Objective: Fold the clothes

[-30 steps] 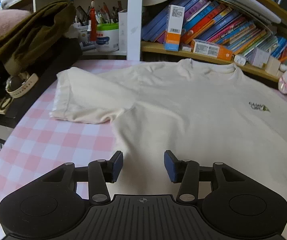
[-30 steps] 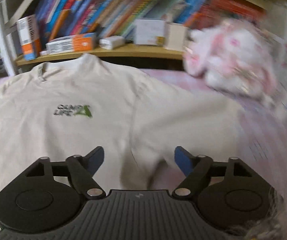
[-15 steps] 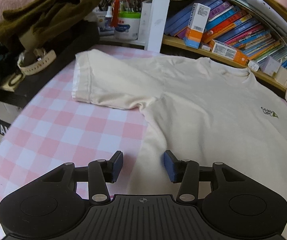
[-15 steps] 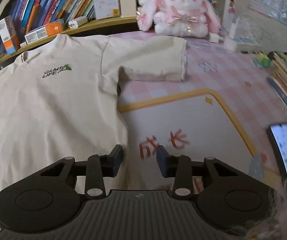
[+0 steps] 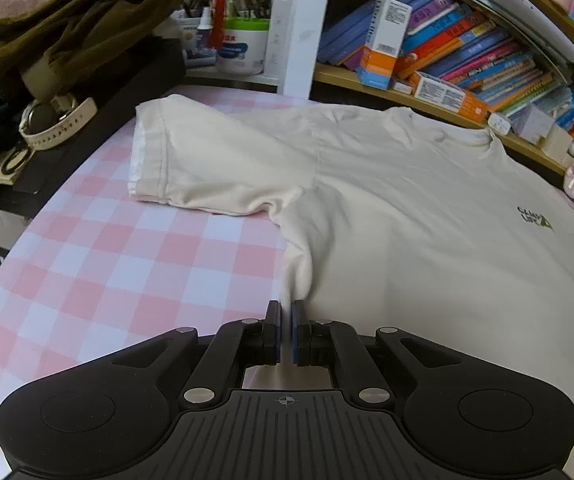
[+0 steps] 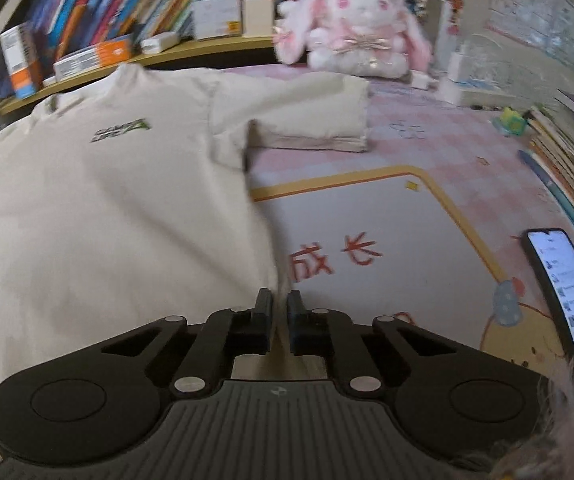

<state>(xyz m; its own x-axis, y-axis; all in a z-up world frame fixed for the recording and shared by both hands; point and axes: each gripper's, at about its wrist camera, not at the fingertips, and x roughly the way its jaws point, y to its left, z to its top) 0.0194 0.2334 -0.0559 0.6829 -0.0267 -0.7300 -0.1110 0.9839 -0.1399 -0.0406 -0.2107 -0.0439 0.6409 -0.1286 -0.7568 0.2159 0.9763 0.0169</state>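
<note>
Lying spread face-up on the pink checked tablecloth (image 5: 135, 264), the cream T-shirt (image 5: 407, 208) looks light, limp and drapey, best held by its side edges, where the left gripper (image 5: 286, 316) and right gripper (image 6: 279, 304) each pinch cloth.

A cream T-shirt (image 5: 407, 208) with a small green-and-black chest logo (image 6: 121, 130) is laid on a pink-and-white checked tablecloth (image 5: 127, 264). A white panel with a yellow border and red characters (image 6: 333, 256) is printed on the cloth. Blue pads (image 5: 295, 330) are seen on the black gripper fingers. A pink-and-white plush rabbit (image 6: 357, 28) and an olive-brown garment (image 5: 87, 28) are shown behind.
</note>
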